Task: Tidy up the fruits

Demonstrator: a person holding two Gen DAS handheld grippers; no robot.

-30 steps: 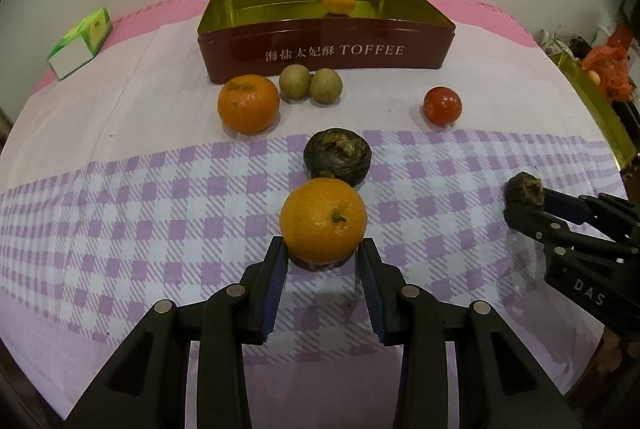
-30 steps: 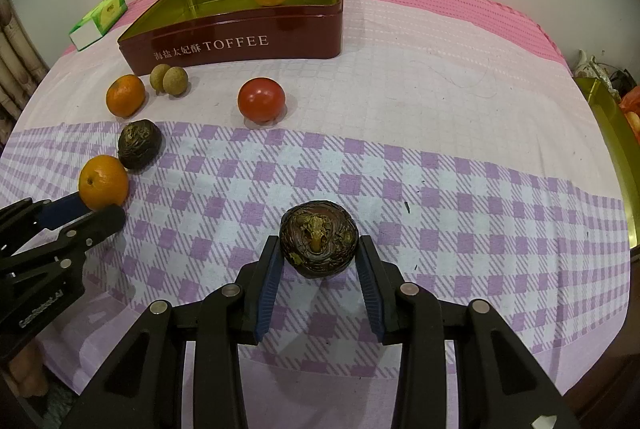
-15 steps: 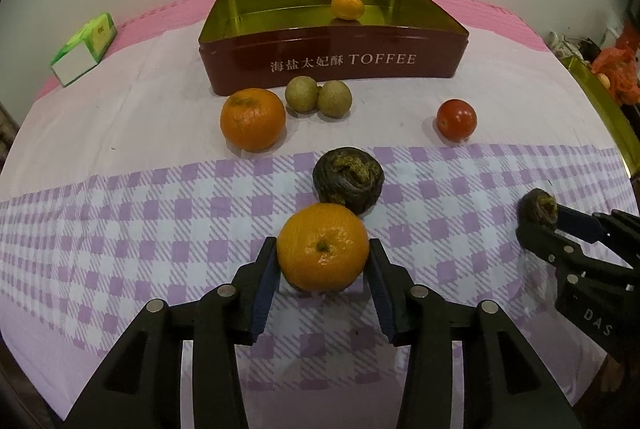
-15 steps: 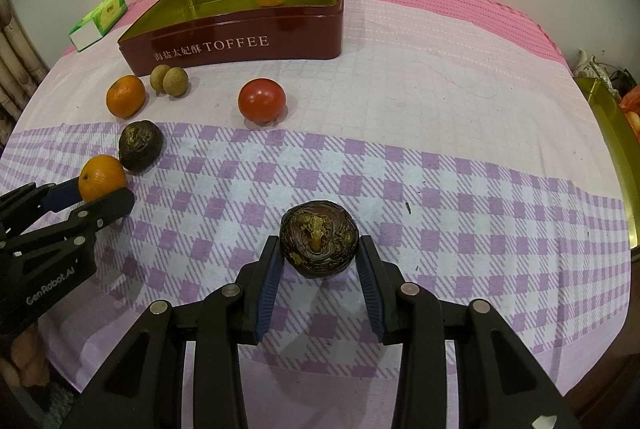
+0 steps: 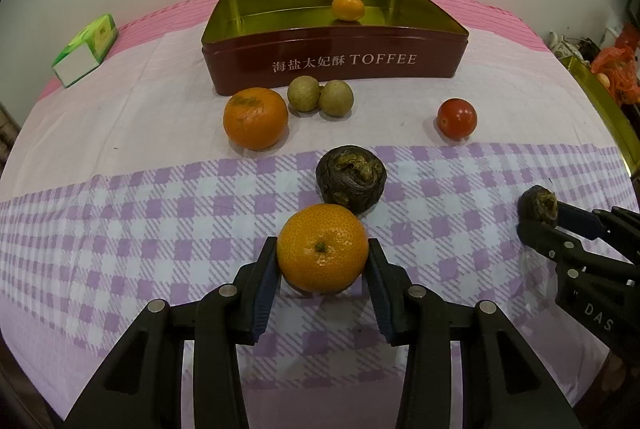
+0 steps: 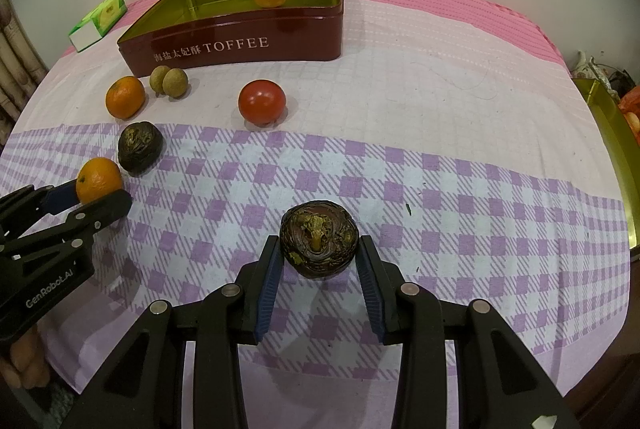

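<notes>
In the left wrist view my left gripper (image 5: pixel 323 249) is shut on an orange (image 5: pixel 322 248), both blue pads against its sides, low over the checked cloth. A wrinkled dark brown fruit (image 6: pixel 319 244) sits between the pads of my right gripper (image 6: pixel 320 245), which is shut on it. The red TOFFEE tin (image 5: pixel 332 69) stands open at the back with one small orange fruit (image 5: pixel 348 7) inside. On the cloth in front of the tin lie another orange (image 5: pixel 255 117), two greenish-brown round fruits (image 5: pixel 320 97), a red tomato (image 5: pixel 457 117) and a second dark fruit (image 5: pixel 351 181).
A green and white carton (image 5: pixel 85 49) lies at the back left. At the right edge of the table runs a gold tray (image 6: pixel 612 157), with orange bags behind it. The second dark fruit lies just beyond the held orange. A wall rises behind the tin.
The orange lay at the tips of my left fingers; now it sits deeper between the pads and is gripped. The right gripper and its dark fruit have not moved.
</notes>
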